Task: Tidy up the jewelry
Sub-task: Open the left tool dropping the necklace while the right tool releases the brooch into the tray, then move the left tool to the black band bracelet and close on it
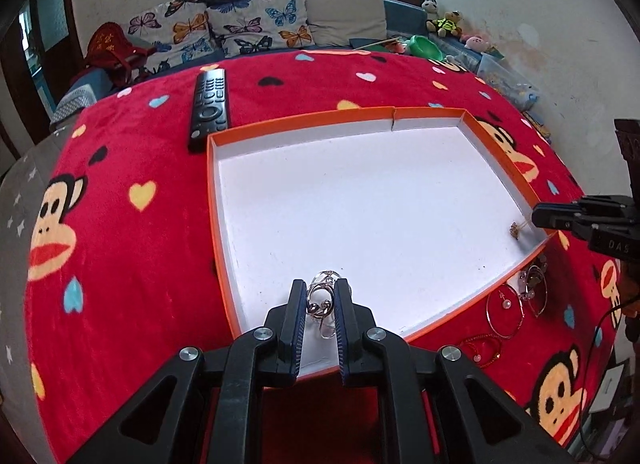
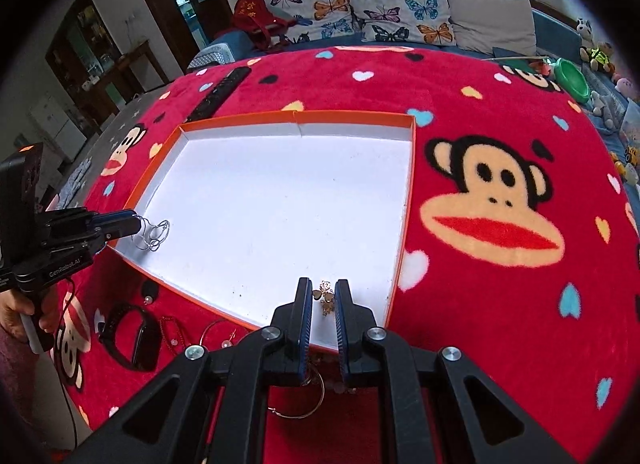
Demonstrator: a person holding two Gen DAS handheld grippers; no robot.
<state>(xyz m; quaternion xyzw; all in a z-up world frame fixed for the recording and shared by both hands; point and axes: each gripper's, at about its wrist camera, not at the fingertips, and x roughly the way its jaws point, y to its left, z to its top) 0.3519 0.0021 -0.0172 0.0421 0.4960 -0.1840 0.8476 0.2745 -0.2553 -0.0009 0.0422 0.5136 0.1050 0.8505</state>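
Over the orange tray's [image 1: 224, 199] near edge, left hand-held gripper [image 1: 320, 304] pinches silver rings [image 1: 325, 296]; right hand-held gripper [image 2: 324, 300] nearly closed on gold pendant [image 2: 326, 298].

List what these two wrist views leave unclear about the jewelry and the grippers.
- Silver piece, left wrist view: the fingers cover its sides, so its type is unclear.
- Gold piece, right wrist view: too small to identify.
- Hoop, right wrist view: partly hidden under the right gripper.
- Red string piece, left wrist view: too fine to tell its clasp.
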